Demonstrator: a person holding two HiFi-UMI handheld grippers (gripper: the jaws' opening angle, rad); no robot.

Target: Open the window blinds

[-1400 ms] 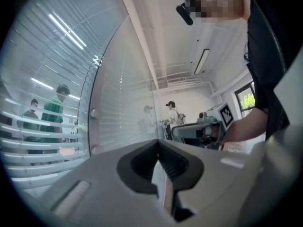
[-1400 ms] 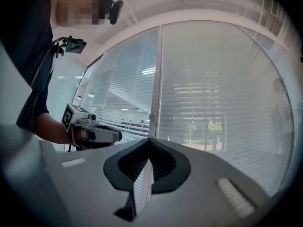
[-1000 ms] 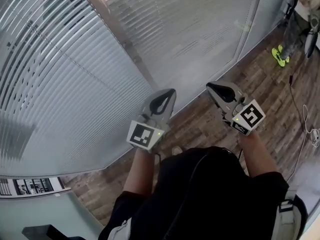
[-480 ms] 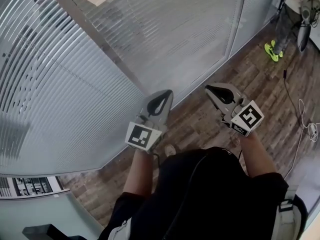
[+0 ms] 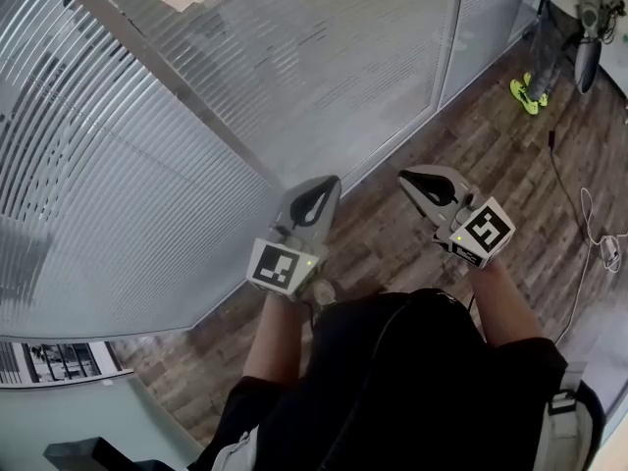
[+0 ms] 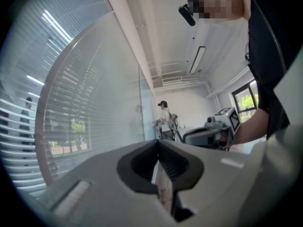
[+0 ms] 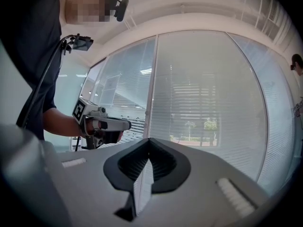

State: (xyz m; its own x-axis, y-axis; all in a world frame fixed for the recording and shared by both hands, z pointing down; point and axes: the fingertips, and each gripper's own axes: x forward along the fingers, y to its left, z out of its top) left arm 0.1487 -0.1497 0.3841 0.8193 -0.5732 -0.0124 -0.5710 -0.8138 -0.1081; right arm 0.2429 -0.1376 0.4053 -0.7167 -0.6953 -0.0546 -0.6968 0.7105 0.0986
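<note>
Window blinds (image 5: 108,194) face two grippers: left gripper (image 5: 328,185), right gripper (image 5: 411,181), jaws together.

The head view looks steeply down, each gripper view level along its own jaws (all share the blinds (image 5: 118,194)).

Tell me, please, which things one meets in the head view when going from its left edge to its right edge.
From the left: window blinds → left gripper → right gripper → yellow-green shoes → white cable on the floor.
</note>
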